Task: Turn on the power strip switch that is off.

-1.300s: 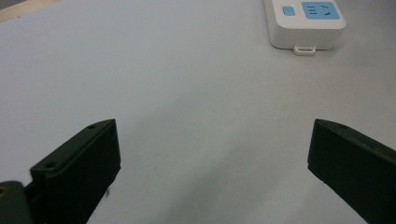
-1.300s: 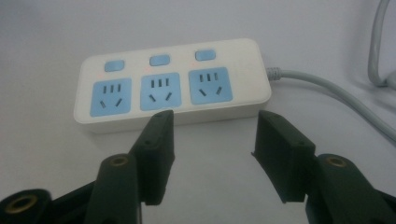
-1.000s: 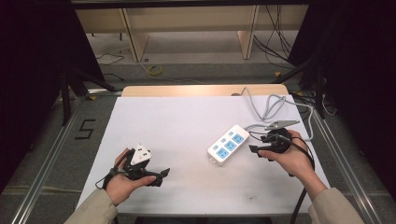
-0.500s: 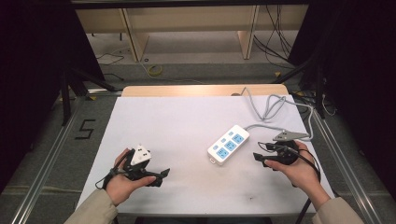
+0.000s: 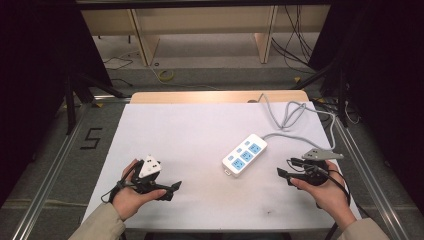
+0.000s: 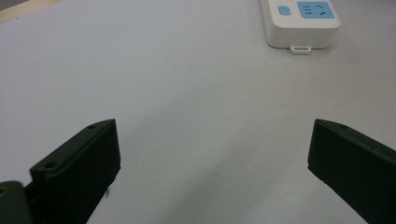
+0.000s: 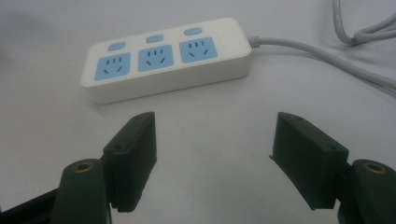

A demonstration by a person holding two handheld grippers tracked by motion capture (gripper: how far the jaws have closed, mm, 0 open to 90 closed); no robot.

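Observation:
A white power strip [image 5: 245, 154] with three blue sockets lies right of the table's middle, and its grey cable [image 5: 295, 112] loops off toward the far right corner. My right gripper [image 5: 286, 167] hovers just right of the strip, a short gap away, jaws open and holding nothing. In the right gripper view the strip [image 7: 163, 56] lies just beyond that gripper [image 7: 212, 144], with the cable [image 7: 322, 56] running off to the right. My left gripper [image 5: 172, 189] stays near the front left, open and pointing right. In the left gripper view the strip's end [image 6: 301, 18] sits far ahead of the wide-open gripper [image 6: 212, 154].
A white sheet [image 5: 200, 130] covers the table, with a wooden strip [image 5: 215, 96] along its far edge. Metal rails [image 5: 372, 170] run down both sides. Beyond the table stand wooden shelf legs [image 5: 142, 40] with loose cables [image 5: 295, 45] on the floor.
My right gripper has drawn back from the power strip toward the front edge and slightly right. The left gripper and the strip have stayed put.

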